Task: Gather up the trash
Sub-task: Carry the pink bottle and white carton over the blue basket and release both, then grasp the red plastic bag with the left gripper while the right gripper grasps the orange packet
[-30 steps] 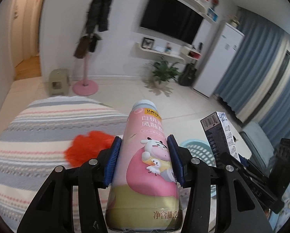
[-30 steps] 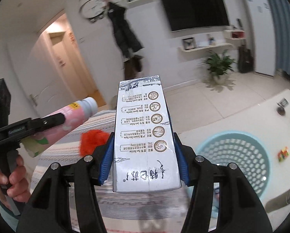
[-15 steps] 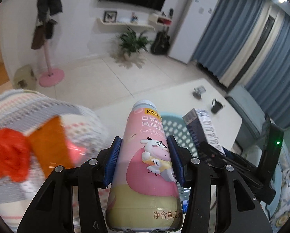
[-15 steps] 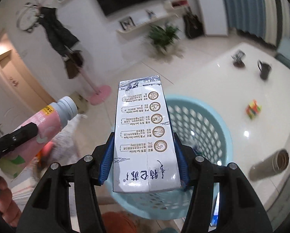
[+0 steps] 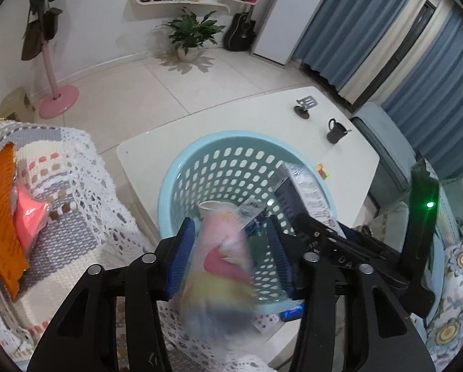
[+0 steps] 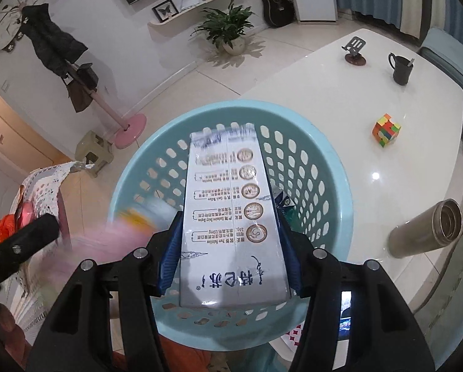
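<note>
A light blue perforated basket (image 5: 182, 170) (image 6: 324, 155) stands on the white table, and both grippers hang over it, pointing down into it. My left gripper (image 5: 230, 248) has its jaws opening. The pink and yellow drink bottle (image 5: 222, 257) is a blur between the blue pads, with a gap showing on its right side. It also shows as a pink smear (image 6: 116, 238) in the right wrist view. My right gripper (image 6: 228, 217) is shut on a white milk carton (image 6: 225, 201) whose far end reaches inside the basket. A paper cup (image 5: 209, 207) and a small carton lie inside.
On the white table (image 6: 324, 86) stand a black mug (image 6: 400, 68), a colour cube (image 6: 386, 130), a phone stand (image 6: 354, 51) and a lying steel flask (image 6: 427, 229). A crocheted blanket (image 5: 76, 201) with orange and pink items lies to the left.
Both grippers have come down from facing the room to right over the basket. The left jaws have widened and the bottle has gone blurred between them. The carton stays gripped.
</note>
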